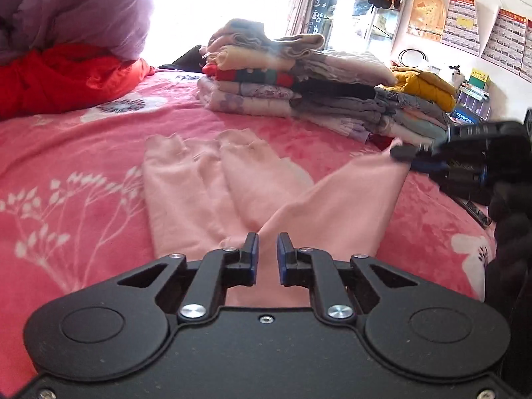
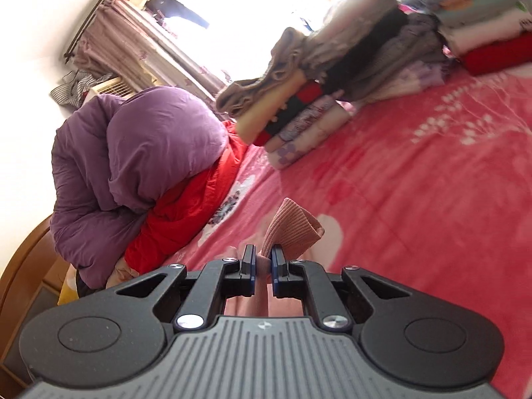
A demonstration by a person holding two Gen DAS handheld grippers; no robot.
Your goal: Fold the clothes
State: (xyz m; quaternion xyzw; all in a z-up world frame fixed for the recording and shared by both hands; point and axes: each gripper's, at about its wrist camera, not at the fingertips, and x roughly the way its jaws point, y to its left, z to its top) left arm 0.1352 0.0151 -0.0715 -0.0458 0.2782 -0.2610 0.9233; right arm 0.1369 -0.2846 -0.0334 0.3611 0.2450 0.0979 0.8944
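My right tool pinches the ribbed cuff; my left tool holds the soft, light pink garment, which sags unless gripped at the edges.

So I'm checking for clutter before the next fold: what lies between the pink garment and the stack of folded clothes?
Only bare pink floral blanket lies between the pink garment and the stack of folded clothes, seen in the left wrist view.

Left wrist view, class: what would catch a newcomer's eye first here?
The pale pink garment spread mid-bed on the pink floral blanket, one corner pinched by the right gripper at the right. Behind it stands a tall stack of folded clothes, with purple bedding at the upper left.
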